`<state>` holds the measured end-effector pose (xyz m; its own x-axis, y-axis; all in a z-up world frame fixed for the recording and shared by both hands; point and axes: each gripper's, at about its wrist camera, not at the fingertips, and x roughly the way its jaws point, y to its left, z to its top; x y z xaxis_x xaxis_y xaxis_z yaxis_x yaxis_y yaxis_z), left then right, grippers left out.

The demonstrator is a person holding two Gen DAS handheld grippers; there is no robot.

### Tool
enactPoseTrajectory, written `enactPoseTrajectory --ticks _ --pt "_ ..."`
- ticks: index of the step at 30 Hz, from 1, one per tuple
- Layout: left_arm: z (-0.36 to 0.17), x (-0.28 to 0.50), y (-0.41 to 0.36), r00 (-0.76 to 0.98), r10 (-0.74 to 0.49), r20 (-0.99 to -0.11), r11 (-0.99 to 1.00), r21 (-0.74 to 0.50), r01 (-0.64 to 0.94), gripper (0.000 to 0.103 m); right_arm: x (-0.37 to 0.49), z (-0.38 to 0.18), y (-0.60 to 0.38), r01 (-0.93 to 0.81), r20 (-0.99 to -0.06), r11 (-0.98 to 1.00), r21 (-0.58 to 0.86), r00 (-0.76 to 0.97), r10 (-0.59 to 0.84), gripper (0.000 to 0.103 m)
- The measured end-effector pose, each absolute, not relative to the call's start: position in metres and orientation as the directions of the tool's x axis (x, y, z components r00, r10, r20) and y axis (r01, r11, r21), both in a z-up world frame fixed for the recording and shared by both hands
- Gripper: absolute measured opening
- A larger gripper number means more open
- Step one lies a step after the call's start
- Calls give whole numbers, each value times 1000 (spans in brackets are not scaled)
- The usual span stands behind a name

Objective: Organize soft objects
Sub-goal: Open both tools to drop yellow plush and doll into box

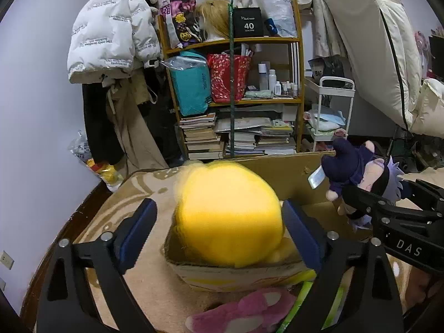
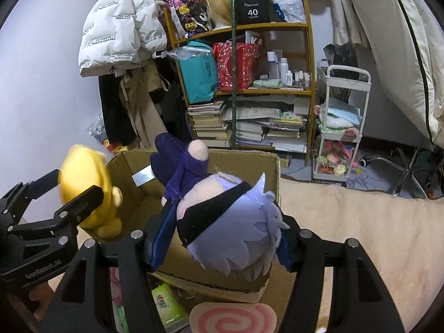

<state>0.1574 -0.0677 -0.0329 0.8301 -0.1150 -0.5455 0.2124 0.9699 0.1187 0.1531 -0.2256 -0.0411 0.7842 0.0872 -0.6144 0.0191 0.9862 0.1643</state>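
My left gripper [image 1: 220, 233] is open around a yellow plush [image 1: 229, 216], which looks blurred and sits between the pads without a firm grip, over the near-left corner of an open cardboard box [image 1: 291, 177]. It also shows in the right wrist view [image 2: 86, 191], with the box [image 2: 258, 166]. My right gripper [image 2: 222, 238] is shut on the head of a purple-haired doll [image 2: 230, 230] with a black blindfold and dark purple clothes, held above the box. The doll also shows in the left wrist view [image 1: 363, 174].
A pink plush [image 1: 244, 310] and a green packet [image 2: 166, 305] lie in front of the box, with a pink spiral cushion [image 2: 233, 319]. Beige carpet [image 2: 360, 236] spreads right. A cluttered bookshelf [image 2: 249, 88], white cart [image 2: 341, 127] and hanging white jacket [image 2: 116, 25] stand behind.
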Motion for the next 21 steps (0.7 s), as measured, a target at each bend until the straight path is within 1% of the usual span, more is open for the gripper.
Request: enactPoseTrajectory --ticks 3,4,5,6,9,13,15,17,21 --pt "-33 156 -67 823 -113 -556 969 122 215 94 152 -41 -224 7 -613 985 171 783 101 69" --pt "-33 156 -66 822 -109 -559 969 124 213 94 152 -40 -223 0 -614 985 171 782 107 76" --pt "-33 155 -66 822 -105 -560 970 126 210 95 150 -39 -222 -2 -609 986 167 786 105 79" --pt "-33 155 -65 821 -100 -562 970 128 206 95 149 -39 -221 -2 -603 986 164 791 102 85" --pt "-32 151 -61 817 -88 -570 972 130 195 97 144 -35 -221 -4 -594 986 168 798 105 89" --pt "-28 144 -56 807 -90 -584 973 121 196 97 136 -28 -221 -4 -582 982 189 805 115 101" --pt "-26 138 -53 809 -84 -582 974 125 191 98 131 -24 -220 -5 -574 981 193 811 117 102" --pt "-24 132 -50 811 -78 -580 974 129 186 102 125 -20 -218 -8 -570 982 188 814 115 103" --pt "-19 120 -44 810 -70 -583 975 132 179 102 113 -12 -214 -5 -563 984 176 820 105 103"
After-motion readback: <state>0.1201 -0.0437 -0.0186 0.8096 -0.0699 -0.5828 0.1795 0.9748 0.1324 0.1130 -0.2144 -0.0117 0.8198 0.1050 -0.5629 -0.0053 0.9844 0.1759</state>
